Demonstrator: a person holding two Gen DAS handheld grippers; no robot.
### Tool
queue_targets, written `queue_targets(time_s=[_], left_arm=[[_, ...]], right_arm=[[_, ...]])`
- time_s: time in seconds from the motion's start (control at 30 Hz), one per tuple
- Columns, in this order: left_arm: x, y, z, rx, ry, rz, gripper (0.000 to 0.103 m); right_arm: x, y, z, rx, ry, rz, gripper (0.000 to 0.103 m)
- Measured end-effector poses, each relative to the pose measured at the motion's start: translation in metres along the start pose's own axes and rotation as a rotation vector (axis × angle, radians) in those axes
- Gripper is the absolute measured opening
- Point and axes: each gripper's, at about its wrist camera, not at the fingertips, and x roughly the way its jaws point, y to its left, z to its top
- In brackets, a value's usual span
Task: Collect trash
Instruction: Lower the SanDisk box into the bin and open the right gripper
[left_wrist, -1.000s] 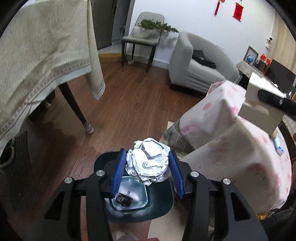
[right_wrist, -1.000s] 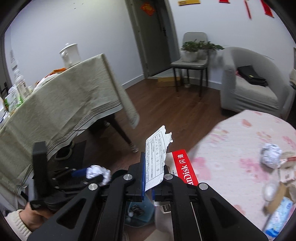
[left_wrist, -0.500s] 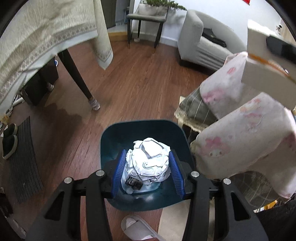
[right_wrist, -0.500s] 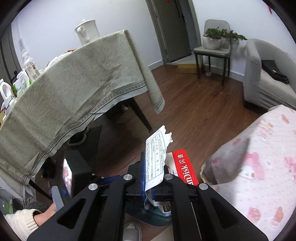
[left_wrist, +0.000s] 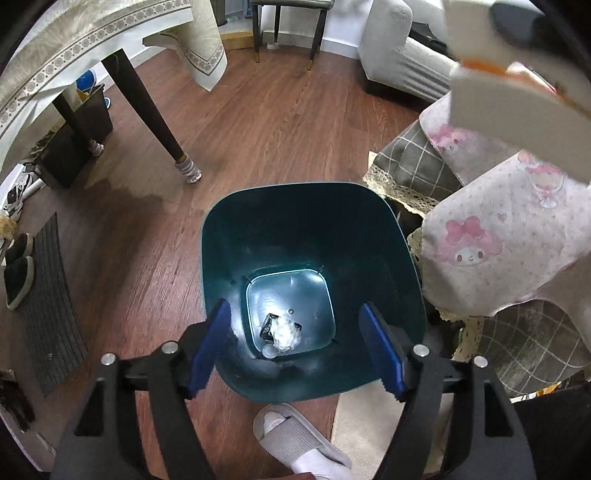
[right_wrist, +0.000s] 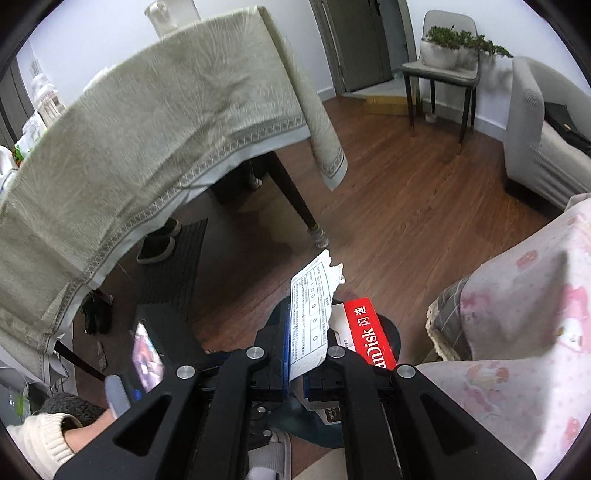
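Observation:
My left gripper (left_wrist: 297, 347) is open and empty, right above the dark teal trash bin (left_wrist: 369, 229) on the wood floor. The crumpled white paper ball (left_wrist: 286, 332) lies on the bin's bottom beside a small dark item. My right gripper (right_wrist: 299, 350) is shut on a torn white and red SanDisk package (right_wrist: 314, 310), held over the bin's rim (right_wrist: 389, 332). That package shows blurred at the top right of the left wrist view (left_wrist: 517, 92).
A table with a pink cartoon cloth (left_wrist: 498, 229) stands right of the bin. A dining table with a beige cloth (right_wrist: 147, 122) and its dark leg (left_wrist: 147, 110) stand to the left. A slippered foot (left_wrist: 295, 439), a mat (left_wrist: 51, 306), a grey armchair (right_wrist: 543, 122).
My left gripper moved down over the bin, opened and let go of the paper ball, which fell to the bin's bottom. My right gripper moved lower, toward the bin, still holding the package.

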Motion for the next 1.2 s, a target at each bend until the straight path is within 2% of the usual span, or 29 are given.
queue_targets(time_s=[0.47,0.7,0.97,1.0,1.07,1.1,1.13,1.2], left_arm=[[-0.041,0.019,0.003,-0.045,-0.093,0.007,0.087],[-0.067,0.028,0.010,-0.084,-0.162,0.014,0.088],[-0.091,0.029,0.020,-0.119,-0.225,-0.015,0.088],[-0.094,0.028,0.022,-0.121,-0.231,-0.017,0.088],[-0.098,0.027,0.023,-0.124,-0.242,-0.025,0.088],[-0.101,0.027,0.024,-0.124,-0.248,-0.026,0.088],[-0.104,0.025,0.026,-0.122,-0.257,-0.027,0.088],[-0.109,0.024,0.026,-0.116,-0.269,-0.027,0.089]], right_arm=[[0.062,-0.013,-0.019,0.037,0.136,-0.038,0.005],[0.097,-0.022,-0.036,0.056,0.233,-0.061,0.005],[0.127,-0.028,-0.060,0.044,0.333,-0.108,0.006],[0.129,-0.028,-0.061,0.041,0.343,-0.109,0.008],[0.130,-0.030,-0.065,0.041,0.352,-0.121,0.024],[0.129,-0.031,-0.066,0.041,0.349,-0.122,0.038],[0.128,-0.032,-0.067,0.044,0.346,-0.118,0.041],[0.125,-0.035,-0.067,0.052,0.337,-0.112,0.041]])
